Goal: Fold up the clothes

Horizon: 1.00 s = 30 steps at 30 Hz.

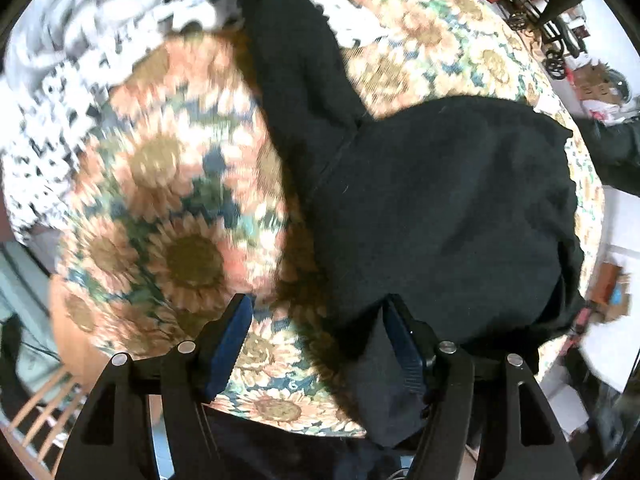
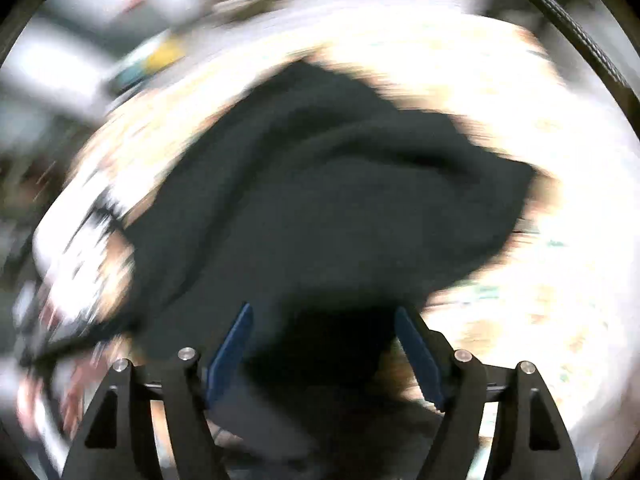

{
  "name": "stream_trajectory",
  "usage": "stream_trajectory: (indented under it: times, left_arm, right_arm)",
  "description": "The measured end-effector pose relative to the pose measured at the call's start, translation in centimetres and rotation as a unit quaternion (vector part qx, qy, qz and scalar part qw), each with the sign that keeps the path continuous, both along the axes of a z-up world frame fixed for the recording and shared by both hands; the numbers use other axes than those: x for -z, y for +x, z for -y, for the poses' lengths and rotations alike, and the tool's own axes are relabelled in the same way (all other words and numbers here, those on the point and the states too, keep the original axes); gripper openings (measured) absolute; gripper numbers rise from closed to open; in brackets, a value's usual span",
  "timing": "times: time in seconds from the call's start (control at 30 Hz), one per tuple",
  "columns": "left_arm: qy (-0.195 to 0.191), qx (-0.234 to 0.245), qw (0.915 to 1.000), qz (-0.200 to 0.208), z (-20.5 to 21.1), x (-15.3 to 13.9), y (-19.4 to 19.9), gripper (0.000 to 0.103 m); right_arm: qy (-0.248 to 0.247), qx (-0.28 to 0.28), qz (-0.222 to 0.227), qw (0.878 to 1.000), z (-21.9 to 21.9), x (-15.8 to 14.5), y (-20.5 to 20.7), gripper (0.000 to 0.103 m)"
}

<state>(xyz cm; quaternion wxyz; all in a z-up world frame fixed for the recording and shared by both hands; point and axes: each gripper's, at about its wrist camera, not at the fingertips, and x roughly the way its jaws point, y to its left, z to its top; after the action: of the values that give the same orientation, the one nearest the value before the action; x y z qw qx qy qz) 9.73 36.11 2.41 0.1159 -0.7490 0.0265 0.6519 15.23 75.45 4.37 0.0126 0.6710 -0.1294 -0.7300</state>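
Observation:
A black garment (image 1: 432, 208) lies on the sunflower-print tablecloth (image 1: 180, 208), one long sleeve (image 1: 296, 60) stretching to the far side. My left gripper (image 1: 318, 316) points down over the garment's near left edge, jaws open; cloth and tablecloth show between the blue pads (image 1: 230, 344) without being pinched. A dark flap (image 1: 372, 392) lies against the right pad. In the blurred right wrist view the same black garment (image 2: 320, 208) fills the middle. My right gripper (image 2: 324, 314) hangs above it, open, with nothing gripped.
A white and black patterned cloth pile (image 1: 80, 64) lies at the table's far left. The table edge runs along the bottom, with a wooden chair (image 1: 44, 412) below left. Room clutter and a dark cart (image 1: 556, 12) stand at the far right.

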Motion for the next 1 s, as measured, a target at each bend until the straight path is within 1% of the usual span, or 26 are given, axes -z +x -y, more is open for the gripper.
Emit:
stream_trajectory:
  times: [0.03, 0.1, 0.13, 0.2, 0.23, 0.27, 0.3, 0.33, 0.37, 0.43, 0.5, 0.53, 0.57, 0.6, 0.63, 0.67, 0.7, 0.73, 0.77, 0.83, 0.87, 0.97, 1.0]
  left_arm:
    - [-0.001, 0.01, 0.9999, -0.011, -1.0, -0.6, -0.1, 0.069]
    - [-0.004, 0.038, 0.9989, -0.028, -3.5, -1.5, -0.3, 0.069]
    - [0.003, 0.044, 0.9986, -0.028, -4.5, -1.7, -0.3, 0.069]
    - [0.017, 0.055, 0.9979, -0.029, -6.5, -2.0, -0.3, 0.069]
    - [0.022, 0.059, 0.9977, -0.026, -7.3, -2.0, -0.3, 0.069]
    - [0.026, 0.063, 0.9974, -0.022, -8.2, -1.9, -0.2, 0.069]
    - [0.031, 0.067, 0.9971, -0.019, -9.0, -1.8, -0.1, 0.069]
    - [0.03, 0.066, 0.9972, -0.019, -9.4, -1.7, -0.2, 0.069]
    - [0.03, 0.066, 0.9972, -0.019, -9.8, -1.6, -0.2, 0.069]
    - [0.03, 0.065, 0.9973, -0.019, -10.5, -1.4, -0.2, 0.069]
    - [0.035, 0.059, 0.9975, -0.015, -11.0, -1.6, -0.6, 0.069]
    - [0.04, 0.056, 0.9975, -0.018, -11.6, -1.6, -1.4, 0.069]
    - [0.041, 0.056, 0.9973, -0.024, -12.7, -1.4, -2.8, 0.069]
    - [0.041, 0.063, 0.9967, -0.033, -13.9, -1.5, -3.7, 0.069]
    - [0.041, 0.071, 0.9958, -0.042, -15.2, -1.7, -4.5, 0.069]
    - [0.042, 0.088, 0.9939, -0.051, -17.2, -1.8, -5.3, 0.069]
    - [0.044, 0.106, 0.9916, -0.059, -19.1, -1.9, -6.1, 0.069]
    - [0.049, 0.128, 0.9884, -0.066, -21.0, -1.9, -6.6, 0.073]
    - [0.053, 0.15, 0.9846, -0.072, -22.8, -1.9, -7.0, 0.08]
    - [0.065, 0.203, 0.974, -0.077, -26.4, -1.4, -7.3, 0.08]
    - [0.071, 0.232, 0.9674, -0.071, -29.1, -0.2, -7.4, 0.08]
    - [0.052, 0.288, 0.9534, -0.075, -32.2, 1.4, -6.8, 0.08]
    - [0.043, 0.299, 0.9489, -0.089, -32.9, 1.9, -6.6, 0.08]
  right_arm:
    - [0.004, 0.036, 0.009, 0.999, -1.6, 0.9, -0.5, 0.077]
    - [0.01, 0.105, 0.026, 0.994, -4.9, 2.7, -1.4, 0.077]
    - [-0.002, 0.126, 0.029, 0.992, -6.0, 3.6, -1.7, 0.077]
    - [-0.016, 0.155, 0.032, 0.987, -7.8, 5.4, -2.4, 0.073]
    - [-0.015, 0.152, 0.029, 0.988, -7.8, 6.1, -2.7, 0.056]
    - [-0.01, 0.142, 0.023, 0.99, -7.9, 6.7, -3.0, 0.018]
    - [0.011, 0.126, 0.02, 0.992, -8.0, 7.1, -3.3, 0.01]
    - [0.032, 0.112, 0.017, 0.993, -8.2, 7.4, -3.6, 0.011]
    - [0.038, 0.112, 0.009, 0.993, -8.5, 7.1, -3.8, 0.011]
    - [0.016, 0.137, -0.01, 0.99, -10.3, 6.4, -4.2, 0.01]
    - [0.008, 0.164, -0.012, 0.986, -11.9, 6.1, -4.7, 0.011]
    - [0.008, 0.165, -0.006, 0.986, -12.2, 6.3, -4.9, 0.013]
    - [0.005, 0.159, 0.003, 0.987, -12.1, 6.6, -5.0, 0.021]
    - [0.004, 0.151, 0.008, 0.988, -12.0, 6.8, -5.1, 0.026]
    - [0.004, 0.144, 0.012, 0.99, -11.9, 7.0, -5.2, 0.044]
    - [0.008, 0.143, 0.011, 0.99, -11.8, 7.0, -5.2, 0.058]
    - [0.002, 0.15, 0.007, 0.989, -11.9, 7.0, -5.2, 0.059]
    - [-0.003, 0.156, 0.003, 0.988, -12.0, 7.0, -5.1, 0.059]
    - [-0.01, 0.162, -0.001, 0.987, -12.2, 7.0, -5.1, 0.062]
    - [-0.033, 0.184, 0.005, 0.982, -12.6, 7.4, -5.1, 0.066]
    - [-0.043, 0.194, 0.008, 0.98, -12.7, 7.6, -5.1, 0.066]
    - [-0.073, 0.211, 0.004, 0.975, -12.4, 8.3, -4.9, 0.068]
    - [-0.079, 0.215, 0.004, 0.973, -12.2, 8.6, -4.8, 0.069]
